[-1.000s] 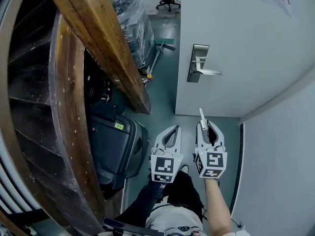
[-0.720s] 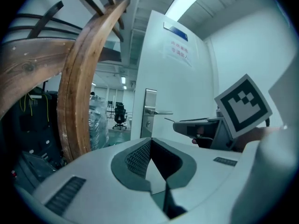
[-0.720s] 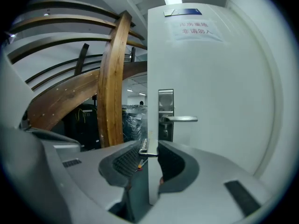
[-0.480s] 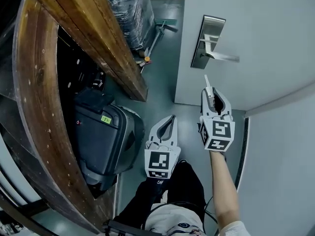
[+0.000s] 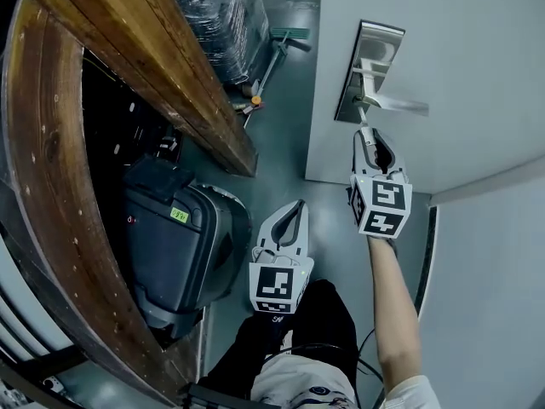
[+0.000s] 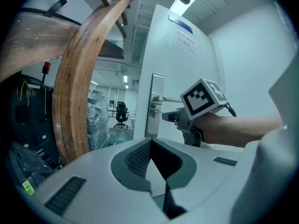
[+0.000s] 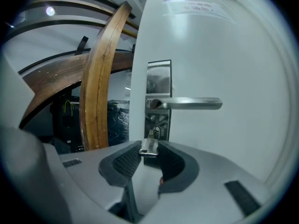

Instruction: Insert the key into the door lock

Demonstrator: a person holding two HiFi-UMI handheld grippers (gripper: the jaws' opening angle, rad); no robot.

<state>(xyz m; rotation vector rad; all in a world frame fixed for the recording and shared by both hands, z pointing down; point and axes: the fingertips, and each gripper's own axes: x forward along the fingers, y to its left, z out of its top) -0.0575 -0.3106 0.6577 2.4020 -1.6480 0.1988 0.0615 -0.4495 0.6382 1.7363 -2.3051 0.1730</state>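
Two jaws of your right gripper [image 7: 149, 149] pinch the key [image 7: 148, 145], blade pointing straight ahead at the keyhole [image 7: 154, 132] below the handle [image 7: 187, 103], mid-frame. You cannot tell whether its tip is in. Your left gripper [image 5: 294, 216], closed and empty, hangs lower, farther off.

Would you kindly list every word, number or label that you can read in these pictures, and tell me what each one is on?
Nothing here can be read with certainty.
Paper sign on the door: red characters, too blurred to read.
Green sticker on the black case: print too small to read.
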